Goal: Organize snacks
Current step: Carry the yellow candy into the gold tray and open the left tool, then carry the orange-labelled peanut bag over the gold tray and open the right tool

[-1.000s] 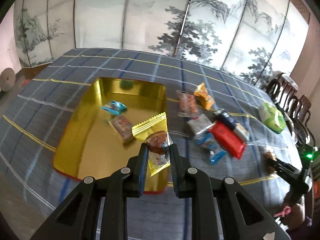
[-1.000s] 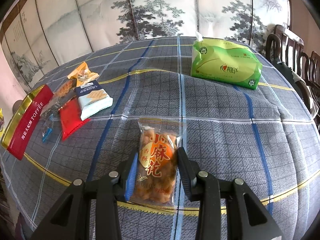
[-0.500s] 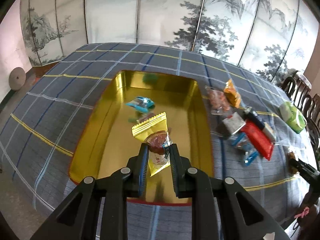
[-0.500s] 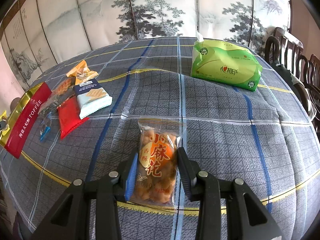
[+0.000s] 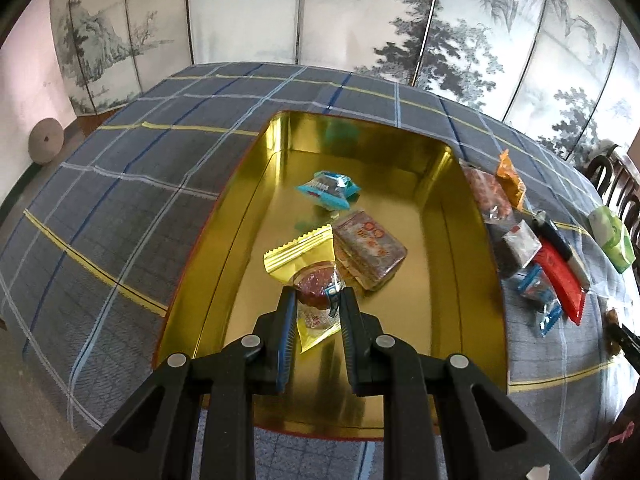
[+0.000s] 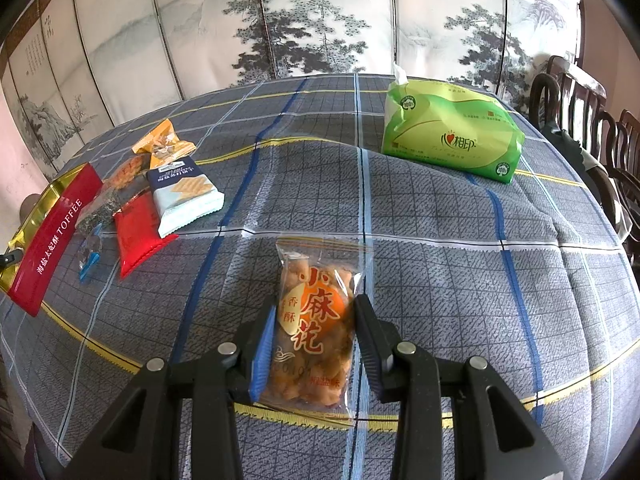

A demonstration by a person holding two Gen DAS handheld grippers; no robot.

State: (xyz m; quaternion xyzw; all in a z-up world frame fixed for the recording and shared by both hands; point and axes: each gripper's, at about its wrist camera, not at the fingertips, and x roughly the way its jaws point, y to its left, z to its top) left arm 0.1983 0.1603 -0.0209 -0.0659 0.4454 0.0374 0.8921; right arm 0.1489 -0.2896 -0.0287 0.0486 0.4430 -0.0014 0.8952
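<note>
Left gripper: the left gripper [image 5: 314, 300] is clenched on a yellow cake packet [image 5: 308, 276] with a round brown cake showing through it.
What changed: a moment ago this gripper was over the near edge of the gold tin; now it has come forward and lower, and the packet hangs right over the middle of the tin.
Gold tin: the gold tin [image 5: 248, 200] sits open on the desk [image 5: 120, 200]. A brown wrapped bar [image 5: 370, 246] lies in it just past the held packet, and a blue candy packet [image 5: 328, 190] lies farther back.
What it means: I think the yellow packet is almost ready to be let go inside the tin.
Right gripper: the right gripper [image 6: 314, 320] has not moved. Its jaws sit on both sides of a clear bag of fried dough twists [image 6: 316, 324], grasping it while it rests on the desk.
Still waiting: a red packet [image 6: 138, 234], a cracker packet [image 6: 184, 196] and an orange packet [image 6: 162, 144] lie in a bunch beside the tin.
Far side: a green tissue pack [image 6: 450, 142] sits well apart from the snacks.
</note>
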